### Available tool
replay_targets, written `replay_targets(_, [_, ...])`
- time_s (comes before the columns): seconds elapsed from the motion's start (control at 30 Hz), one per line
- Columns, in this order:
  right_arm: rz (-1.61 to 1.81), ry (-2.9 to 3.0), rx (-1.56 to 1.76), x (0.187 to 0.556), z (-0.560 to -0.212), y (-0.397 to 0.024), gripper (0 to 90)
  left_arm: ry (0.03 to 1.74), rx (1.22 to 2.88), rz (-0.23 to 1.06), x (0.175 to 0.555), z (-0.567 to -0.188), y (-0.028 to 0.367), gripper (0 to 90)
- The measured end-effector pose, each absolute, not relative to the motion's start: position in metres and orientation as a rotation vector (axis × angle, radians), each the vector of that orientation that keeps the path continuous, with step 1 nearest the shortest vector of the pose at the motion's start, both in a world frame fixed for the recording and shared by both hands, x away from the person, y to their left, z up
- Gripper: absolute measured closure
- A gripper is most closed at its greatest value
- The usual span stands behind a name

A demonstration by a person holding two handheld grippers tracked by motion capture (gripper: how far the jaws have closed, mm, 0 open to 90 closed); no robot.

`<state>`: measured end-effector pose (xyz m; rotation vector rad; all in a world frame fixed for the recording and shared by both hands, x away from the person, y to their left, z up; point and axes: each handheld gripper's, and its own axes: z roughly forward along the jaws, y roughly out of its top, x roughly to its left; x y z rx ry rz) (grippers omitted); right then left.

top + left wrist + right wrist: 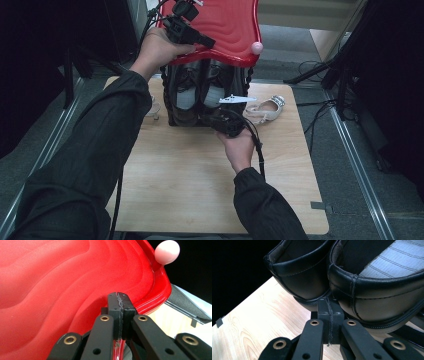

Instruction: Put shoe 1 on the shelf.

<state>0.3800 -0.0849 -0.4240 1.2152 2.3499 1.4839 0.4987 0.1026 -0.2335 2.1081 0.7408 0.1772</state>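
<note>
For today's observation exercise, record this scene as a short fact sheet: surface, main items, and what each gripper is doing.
surface: wooden table
main item: pair of black shoes standing by the red lid
red lid: raised over the shoes, pink knob at its corner
other item: pale shoe on the table, to the right of the black shoes
left gripper: shut on the edge of the red lid
right gripper: shut, at the heels of the black shoes

The left arm, in a dark sleeve, reaches far forward and up, its hand [156, 47] wrapped around the left gripper [207, 42], whose jaws are pressed together. The right forearm comes in lower and shorter, the hand [239, 149] gripping the right gripper [220, 121] from behind, jaws fully closed and pointing forward, level.
</note>
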Motion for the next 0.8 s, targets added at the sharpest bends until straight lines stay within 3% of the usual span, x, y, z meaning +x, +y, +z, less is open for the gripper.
replay_targets(0.8, [1.461, 2.347, 1.231, 0.389, -0.413, -0.093, 90.0, 0.750, 2.102, 0.177, 0.498, -0.233, 0.103, 90.0])
